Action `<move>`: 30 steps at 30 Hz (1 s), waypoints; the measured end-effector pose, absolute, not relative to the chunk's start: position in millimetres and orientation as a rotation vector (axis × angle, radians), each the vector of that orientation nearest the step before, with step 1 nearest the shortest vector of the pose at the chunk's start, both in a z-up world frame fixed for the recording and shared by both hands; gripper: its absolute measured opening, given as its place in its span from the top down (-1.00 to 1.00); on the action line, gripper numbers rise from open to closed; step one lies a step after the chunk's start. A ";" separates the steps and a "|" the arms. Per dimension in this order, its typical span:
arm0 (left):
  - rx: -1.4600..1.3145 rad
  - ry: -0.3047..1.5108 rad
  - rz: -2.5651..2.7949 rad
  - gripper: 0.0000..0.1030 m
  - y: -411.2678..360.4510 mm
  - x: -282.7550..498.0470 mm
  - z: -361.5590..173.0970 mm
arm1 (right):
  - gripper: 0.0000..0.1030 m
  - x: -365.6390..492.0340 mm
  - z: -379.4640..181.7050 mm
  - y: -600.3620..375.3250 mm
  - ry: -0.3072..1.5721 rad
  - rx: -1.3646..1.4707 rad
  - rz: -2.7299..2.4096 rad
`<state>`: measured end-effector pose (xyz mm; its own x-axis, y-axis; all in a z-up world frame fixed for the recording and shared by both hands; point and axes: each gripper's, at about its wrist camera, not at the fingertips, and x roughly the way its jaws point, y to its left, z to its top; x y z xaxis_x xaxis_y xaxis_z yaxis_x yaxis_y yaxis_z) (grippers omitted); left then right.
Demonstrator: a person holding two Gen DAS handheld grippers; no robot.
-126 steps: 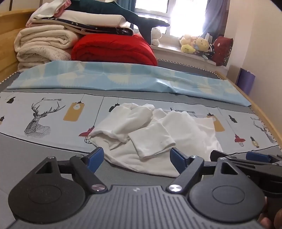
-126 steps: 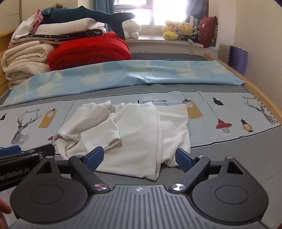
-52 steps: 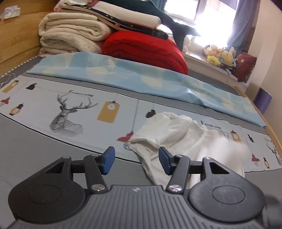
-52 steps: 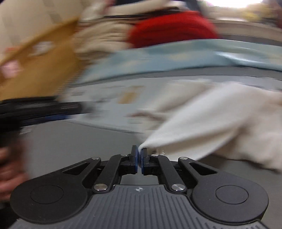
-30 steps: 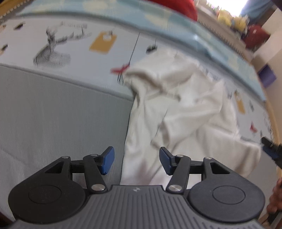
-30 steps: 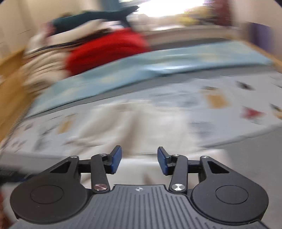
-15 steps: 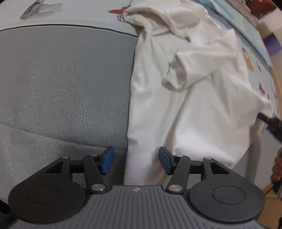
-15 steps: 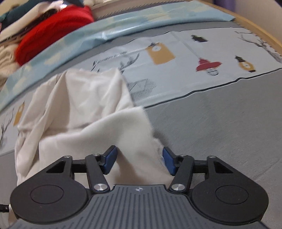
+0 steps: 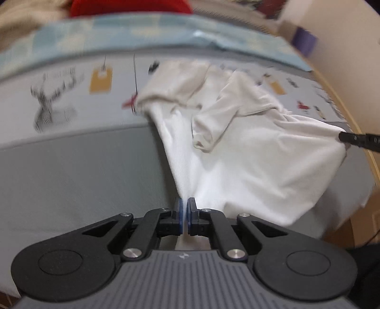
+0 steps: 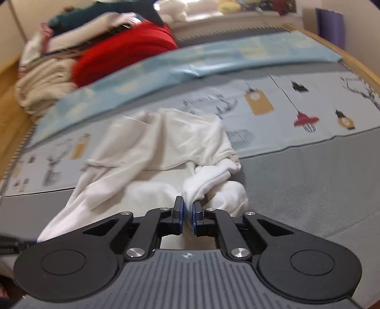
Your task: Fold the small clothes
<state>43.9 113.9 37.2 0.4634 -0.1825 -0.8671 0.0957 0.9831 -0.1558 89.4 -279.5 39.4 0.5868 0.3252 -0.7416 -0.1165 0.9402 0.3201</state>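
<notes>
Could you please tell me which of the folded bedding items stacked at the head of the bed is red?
The red quilt, lying right of the cream blanket pile; everything stacked around it is cream, white or dark teal.

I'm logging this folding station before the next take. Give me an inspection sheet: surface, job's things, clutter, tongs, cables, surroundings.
Surface: bed, grey cover with a printed band of deer and lamps; a blue sheet lies across it farther back.
Job's things: one white garment, crumpled, partly lifted, stretched between both tongs.
Clutter: red quilt and stacked cream bedding at the far end.
Tongs: left tongs shut on a garment edge; right tongs shut on another bunched edge.
Cables: nothing seen.
Surroundings: wooden bed frame, purple object by the wall, soft toys on the sill, blurred.
</notes>
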 end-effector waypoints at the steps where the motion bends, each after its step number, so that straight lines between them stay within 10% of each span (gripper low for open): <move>1: -0.093 1.060 -0.169 0.94 123.7 35.4 45.2 | 0.92 80.5 47.0 -286.3 0.895 0.289 0.280; 10: -0.178 1.239 0.066 0.89 178.2 17.5 -7.3 | 0.92 72.9 -25.9 -316.0 1.142 0.340 0.054; 13: -0.151 1.236 0.005 0.45 167.6 25.5 -7.8 | 0.86 81.3 -37.7 -303.5 1.175 0.337 0.096; 17: -0.130 1.302 0.026 0.43 172.2 35.2 -27.9 | -0.02 81.1 -59.5 -270.5 1.301 0.239 0.187; 21: -0.106 1.362 0.045 0.40 174.2 39.2 -49.5 | -0.02 73.1 -75.2 -250.3 1.410 0.132 0.218; 25: -0.084 1.398 0.074 0.28 180.2 43.4 -71.7 | 0.05 66.7 -81.3 -247.0 1.451 0.074 0.211; 28: -0.078 1.415 0.069 0.28 180.8 43.2 -79.8 | 0.95 64.9 -74.8 -253.7 1.426 0.140 0.272; 30: -0.072 1.418 0.059 0.37 180.1 43.3 -82.1 | 0.94 69.1 -54.0 -265.7 1.270 0.240 0.273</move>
<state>43.3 180.1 -82.1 0.1513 -0.0018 -0.9885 -0.0840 0.9964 -0.0147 69.1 -265.7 -54.0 0.2720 0.3315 -0.9034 -0.0685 0.9431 0.3254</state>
